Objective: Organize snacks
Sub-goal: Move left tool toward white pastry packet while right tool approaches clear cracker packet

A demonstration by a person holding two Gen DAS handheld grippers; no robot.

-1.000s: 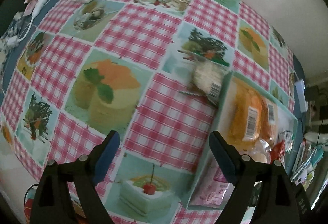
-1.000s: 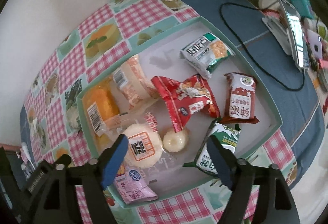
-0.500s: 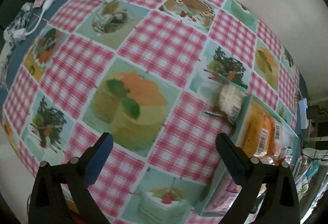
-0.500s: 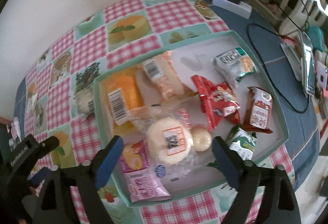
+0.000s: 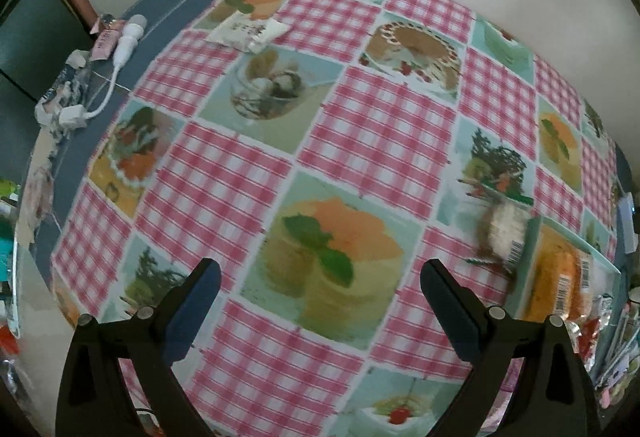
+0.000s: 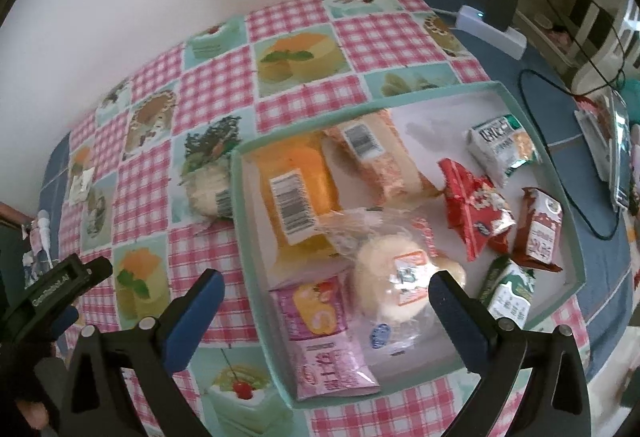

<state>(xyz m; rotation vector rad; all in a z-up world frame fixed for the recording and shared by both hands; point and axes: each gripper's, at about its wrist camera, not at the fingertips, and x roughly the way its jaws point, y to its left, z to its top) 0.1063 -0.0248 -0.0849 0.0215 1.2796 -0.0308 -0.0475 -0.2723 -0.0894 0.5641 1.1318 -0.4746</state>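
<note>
A teal tray (image 6: 568,197) on the checked tablecloth holds several wrapped snacks: an orange cake (image 6: 296,193), a round white bun (image 6: 396,277), a pink packet (image 6: 324,349), a red packet (image 6: 476,209). A pale wrapped snack (image 6: 208,193) (image 5: 506,229) lies on the cloth just outside the tray's left wall. A small white packet (image 5: 250,31) lies far off on the cloth. My right gripper (image 6: 324,297) hovers open above the tray's near left corner, empty. My left gripper (image 5: 320,285) hangs open over bare cloth, left of the tray (image 5: 568,233), empty.
A white cable and plug (image 5: 120,49) lie on the blue cloth at the table's far left. A power strip (image 6: 492,29), black cable (image 6: 568,157) and a phone (image 6: 620,153) sit right of the tray. The left gripper's body (image 6: 52,289) shows at the right view's lower left.
Both grippers opened wider and drew back to the left. In the left view the tray slid toward the right edge. In the right view the tray shifted right, showing more cloth at left.
</note>
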